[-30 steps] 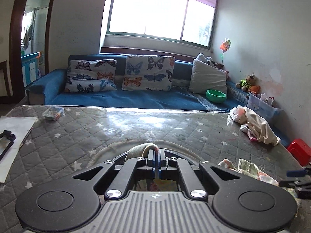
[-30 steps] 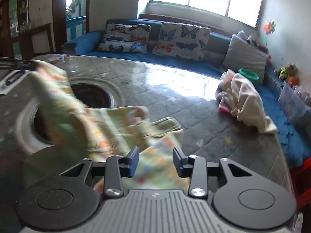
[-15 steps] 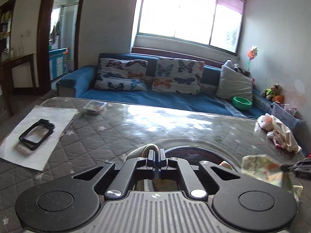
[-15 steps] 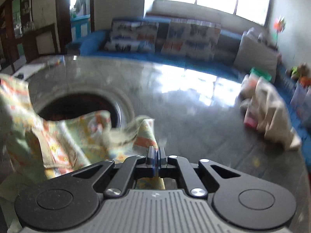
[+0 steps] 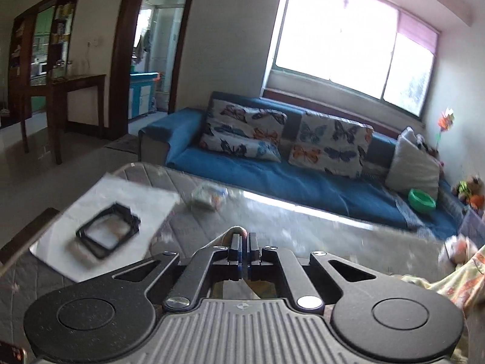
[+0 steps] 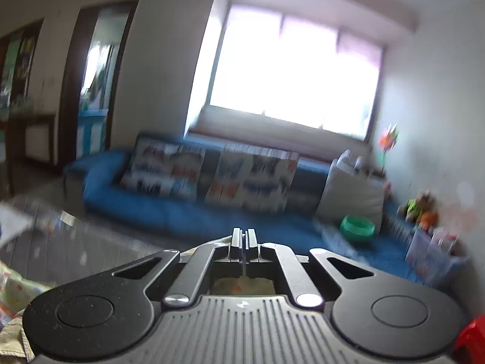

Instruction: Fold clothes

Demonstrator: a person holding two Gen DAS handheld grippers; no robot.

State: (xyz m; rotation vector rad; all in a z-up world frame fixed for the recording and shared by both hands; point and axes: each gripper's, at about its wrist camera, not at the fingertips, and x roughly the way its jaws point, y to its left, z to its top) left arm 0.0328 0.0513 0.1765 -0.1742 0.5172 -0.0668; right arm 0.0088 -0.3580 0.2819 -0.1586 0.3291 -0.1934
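Living room, blue sofa (image 5: 303, 179) far behind quilted table (image 5: 188, 230). Left gripper (image 5: 244, 239) and right gripper (image 6: 243, 236) each pinch the patterned yellow garment (image 5: 454, 285), lifted above the table.

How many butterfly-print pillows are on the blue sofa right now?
2: left butterfly pillow lies at the sofa's left end; right butterfly pillow leans on the backrest beside it. Others may be hidden.

A blue sofa (image 5: 272, 179) is standing below the window (image 5: 342, 42), carrying two butterfly cushions (image 5: 330, 145) and a green bowl (image 5: 421, 200). A black frame (image 5: 107, 233) is lying on white paper (image 5: 91, 209) on the quilted table (image 5: 303, 224). Stuffed toys (image 6: 419, 209) are sitting beside the wall.
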